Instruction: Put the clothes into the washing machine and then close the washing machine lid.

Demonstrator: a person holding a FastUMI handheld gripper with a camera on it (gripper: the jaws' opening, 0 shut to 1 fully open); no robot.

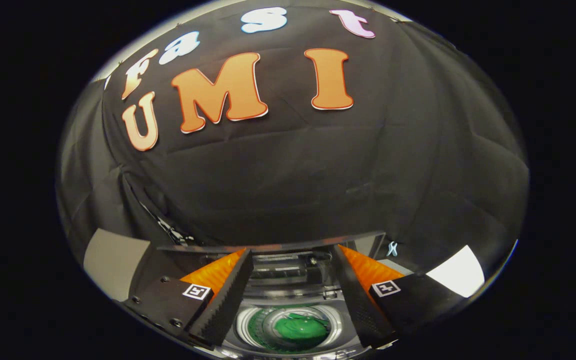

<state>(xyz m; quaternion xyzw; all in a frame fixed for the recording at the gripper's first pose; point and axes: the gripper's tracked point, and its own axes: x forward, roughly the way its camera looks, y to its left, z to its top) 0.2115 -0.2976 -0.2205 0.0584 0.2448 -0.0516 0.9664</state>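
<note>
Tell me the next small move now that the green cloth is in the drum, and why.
Probably reach for the raised lid to swing it down. The green cloth lies inside the washing machine drum, seen between the fingers, and the gripper is open and holds nothing. The lid stands up just beyond the fingers, so loading looks done and closing remains.

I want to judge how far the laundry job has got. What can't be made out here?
- Green cloth in the washing machine drum: too small to name the garment.
- Open lid: edge-on, hinge hidden.
- Machine sides: hidden behind the open gripper fingers.
</note>
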